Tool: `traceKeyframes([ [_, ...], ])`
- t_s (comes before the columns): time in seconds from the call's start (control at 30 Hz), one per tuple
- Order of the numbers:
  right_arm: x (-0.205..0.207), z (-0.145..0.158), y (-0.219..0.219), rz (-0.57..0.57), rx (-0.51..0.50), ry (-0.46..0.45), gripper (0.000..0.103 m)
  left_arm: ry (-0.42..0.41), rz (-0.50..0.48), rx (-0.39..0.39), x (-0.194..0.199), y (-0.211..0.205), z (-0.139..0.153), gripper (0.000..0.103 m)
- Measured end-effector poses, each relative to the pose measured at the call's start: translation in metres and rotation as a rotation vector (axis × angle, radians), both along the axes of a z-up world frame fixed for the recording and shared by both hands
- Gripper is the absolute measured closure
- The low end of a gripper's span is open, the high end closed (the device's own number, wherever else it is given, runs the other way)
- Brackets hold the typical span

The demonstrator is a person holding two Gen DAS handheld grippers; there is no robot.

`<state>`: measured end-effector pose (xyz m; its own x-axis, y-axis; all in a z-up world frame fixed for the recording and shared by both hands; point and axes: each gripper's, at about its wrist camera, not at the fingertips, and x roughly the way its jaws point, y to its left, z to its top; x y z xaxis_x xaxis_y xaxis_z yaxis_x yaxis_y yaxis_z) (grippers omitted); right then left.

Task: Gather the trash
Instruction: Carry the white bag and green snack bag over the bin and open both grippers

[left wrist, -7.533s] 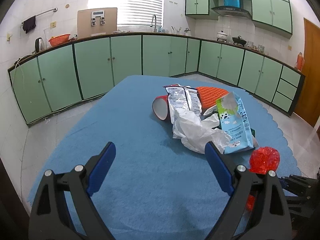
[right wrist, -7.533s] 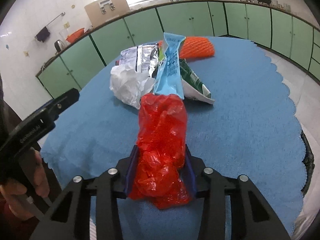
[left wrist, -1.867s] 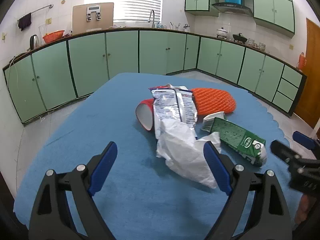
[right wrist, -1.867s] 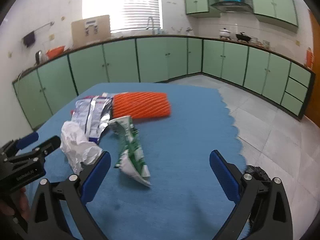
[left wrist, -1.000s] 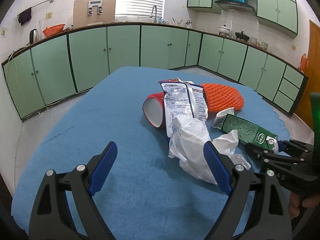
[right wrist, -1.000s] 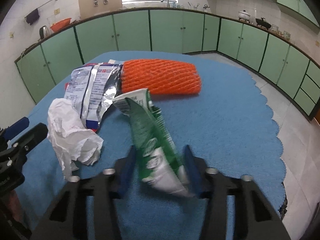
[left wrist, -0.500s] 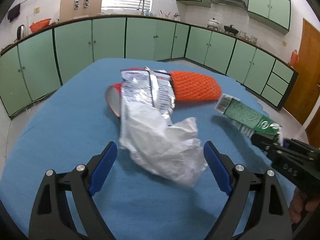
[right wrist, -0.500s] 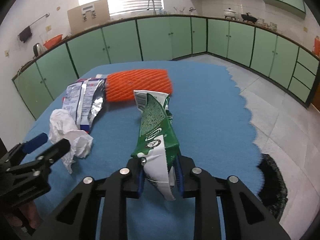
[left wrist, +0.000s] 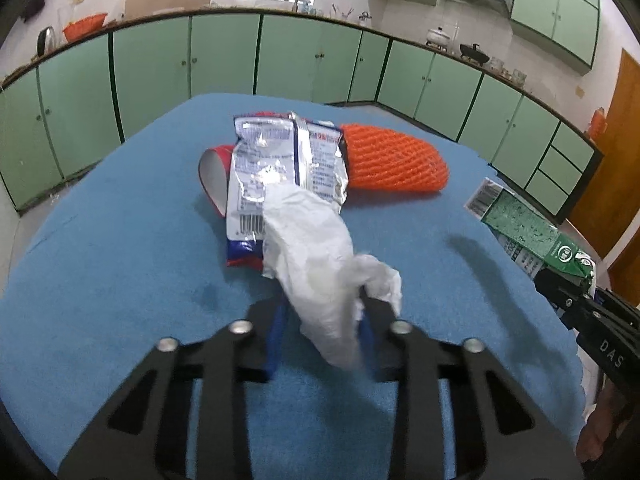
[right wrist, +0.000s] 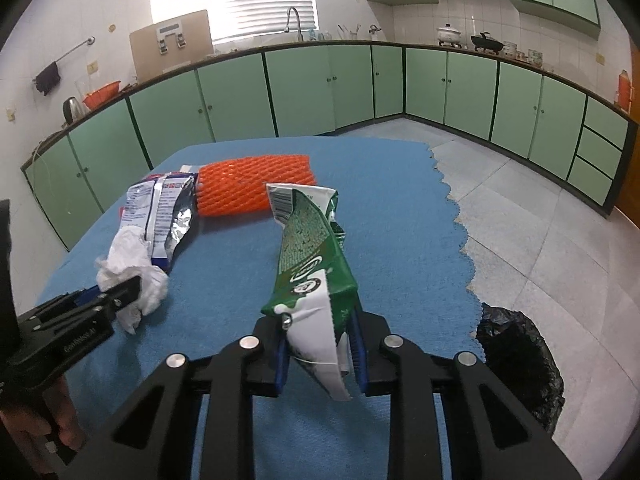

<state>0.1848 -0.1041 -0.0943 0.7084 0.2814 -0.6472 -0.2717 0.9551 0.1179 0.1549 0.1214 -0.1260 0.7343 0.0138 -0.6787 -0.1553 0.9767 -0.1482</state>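
My left gripper point(left wrist: 322, 322) is shut on a crumpled white plastic bag point(left wrist: 316, 256) on the blue table point(left wrist: 120, 248). Behind it lie a silver snack wrapper point(left wrist: 280, 160), a red paper cup point(left wrist: 214, 176) on its side and an orange foam net point(left wrist: 392, 162). My right gripper point(right wrist: 318, 344) is shut on a green and white carton point(right wrist: 310, 256) and holds it above the table near the right edge. The carton also shows in the left wrist view point(left wrist: 528, 236). The left gripper with the white bag point(right wrist: 128, 272) shows at the left of the right wrist view.
A black trash bag point(right wrist: 516, 356) stands open on the tiled floor, below the table's right edge. Green cabinets point(left wrist: 224, 60) line the walls. The table's scalloped right edge point(right wrist: 460, 232) is close to the carton.
My left gripper has closed on the white bag, which it was open around before. My right gripper keeps the green carton and has shifted slightly toward the table's right edge.
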Motion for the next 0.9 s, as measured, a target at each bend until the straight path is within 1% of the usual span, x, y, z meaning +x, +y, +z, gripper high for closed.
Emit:
traceKeyframes([
  [0.1,-0.003,0.004,-0.001,-0.003,-0.001,-0.010,0.078,-0.026,-0.005,0.010,-0.005,-0.002,0.007,0.088],
  [0.23,-0.007,0.011,-0.003,-0.012,0.004,-0.030,0.078,-0.062,-0.015,0.007,-0.010,-0.006,0.019,0.092],
  [0.43,-0.014,0.026,-0.014,-0.040,0.023,-0.056,0.078,-0.124,-0.049,0.024,-0.015,-0.021,0.041,0.093],
  [0.57,-0.019,0.036,-0.025,-0.064,0.039,-0.068,0.078,-0.151,-0.082,0.023,-0.014,-0.036,0.052,0.093],
  [0.77,-0.030,0.048,-0.048,-0.110,0.055,-0.093,0.078,-0.189,-0.154,0.020,-0.010,-0.070,0.066,0.094],
  [0.9,-0.039,0.054,-0.070,-0.155,0.056,-0.108,0.078,-0.203,-0.207,0.012,-0.008,-0.095,0.068,0.094],
])
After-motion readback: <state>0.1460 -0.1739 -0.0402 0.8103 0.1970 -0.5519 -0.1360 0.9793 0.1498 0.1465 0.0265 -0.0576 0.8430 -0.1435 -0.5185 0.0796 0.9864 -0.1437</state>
